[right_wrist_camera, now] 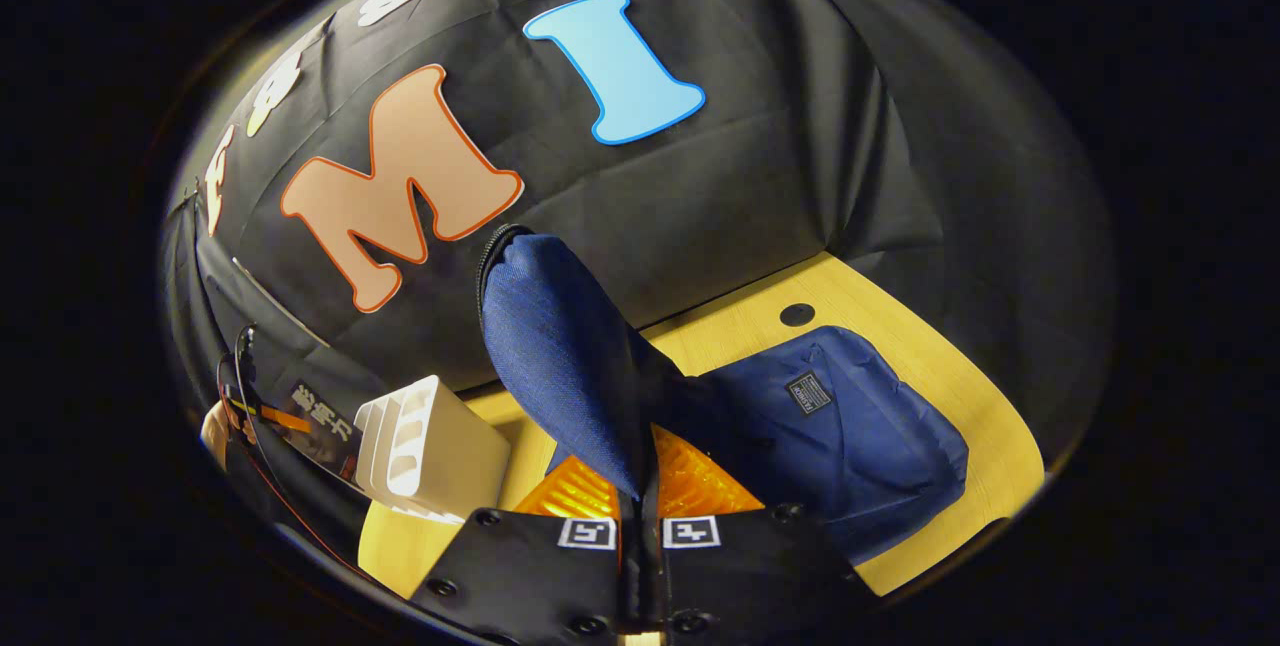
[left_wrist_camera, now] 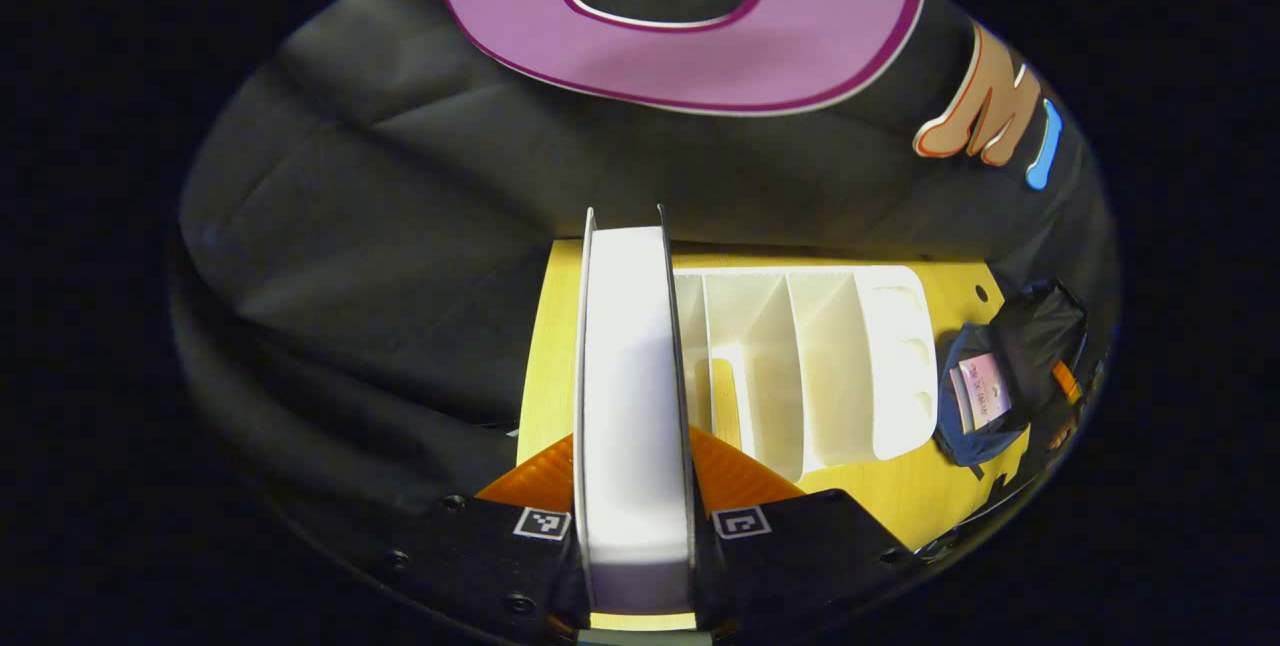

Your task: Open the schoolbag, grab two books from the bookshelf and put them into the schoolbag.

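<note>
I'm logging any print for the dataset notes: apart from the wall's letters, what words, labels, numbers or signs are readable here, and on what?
Nothing reads clearly.
Patch on the schoolbag: too small to read.
Pink book inside the schoolbag: print blurred.
White characters on a dark cover beside the bookshelf: blurred.
Square markers by the fingers: patterns, no words.

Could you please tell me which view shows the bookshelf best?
The left gripper view: the white bookshelf lies open toward the camera, dividers visible, on the table. The right gripper view catches it at the lower left, end-on.
</note>
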A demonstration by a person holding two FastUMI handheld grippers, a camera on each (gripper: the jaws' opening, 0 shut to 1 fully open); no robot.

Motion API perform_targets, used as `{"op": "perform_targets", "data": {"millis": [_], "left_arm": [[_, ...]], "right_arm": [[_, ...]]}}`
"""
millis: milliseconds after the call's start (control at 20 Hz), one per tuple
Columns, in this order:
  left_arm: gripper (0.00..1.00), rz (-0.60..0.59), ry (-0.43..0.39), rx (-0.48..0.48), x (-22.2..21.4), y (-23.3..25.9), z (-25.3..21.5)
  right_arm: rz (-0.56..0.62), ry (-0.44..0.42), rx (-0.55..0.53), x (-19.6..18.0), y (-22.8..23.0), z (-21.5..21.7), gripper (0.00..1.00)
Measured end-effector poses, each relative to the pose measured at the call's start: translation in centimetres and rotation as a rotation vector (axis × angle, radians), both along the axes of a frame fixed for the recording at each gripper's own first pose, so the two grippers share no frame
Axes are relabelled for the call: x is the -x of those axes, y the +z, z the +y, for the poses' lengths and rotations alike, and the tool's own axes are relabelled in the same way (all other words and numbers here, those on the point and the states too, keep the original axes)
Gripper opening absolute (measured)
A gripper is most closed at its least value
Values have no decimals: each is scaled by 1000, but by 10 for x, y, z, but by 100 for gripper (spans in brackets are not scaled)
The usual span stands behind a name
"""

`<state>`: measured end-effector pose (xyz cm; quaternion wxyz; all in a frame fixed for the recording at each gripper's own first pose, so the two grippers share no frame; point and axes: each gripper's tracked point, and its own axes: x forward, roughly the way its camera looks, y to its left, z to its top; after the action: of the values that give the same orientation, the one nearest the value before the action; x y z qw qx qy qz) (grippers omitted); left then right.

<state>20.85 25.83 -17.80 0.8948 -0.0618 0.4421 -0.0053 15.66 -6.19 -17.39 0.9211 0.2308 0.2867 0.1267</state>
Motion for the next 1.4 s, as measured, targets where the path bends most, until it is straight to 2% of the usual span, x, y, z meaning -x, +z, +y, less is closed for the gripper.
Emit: {"op": "perform_targets", "data": {"millis": [250, 500, 800, 1100, 1400], "left_arm": [[35, -51, 74, 102, -3, 17, 1], [35, -95, 140, 307, -8, 26, -6], [36, -128, 221, 502, -12, 28, -11], [36, -170, 210, 733, -10, 40, -20], [36, -182, 208, 863, -12, 45, -27]], "right_arm": [[0, -2, -5, -1, 0, 0, 3], [2, 2, 1, -2, 1, 0, 3], [5, 5, 4, -2, 1, 1, 3], [11, 8, 7, -2, -1, 1, 3], [12, 15, 12, -2, -2, 4, 3]]}}
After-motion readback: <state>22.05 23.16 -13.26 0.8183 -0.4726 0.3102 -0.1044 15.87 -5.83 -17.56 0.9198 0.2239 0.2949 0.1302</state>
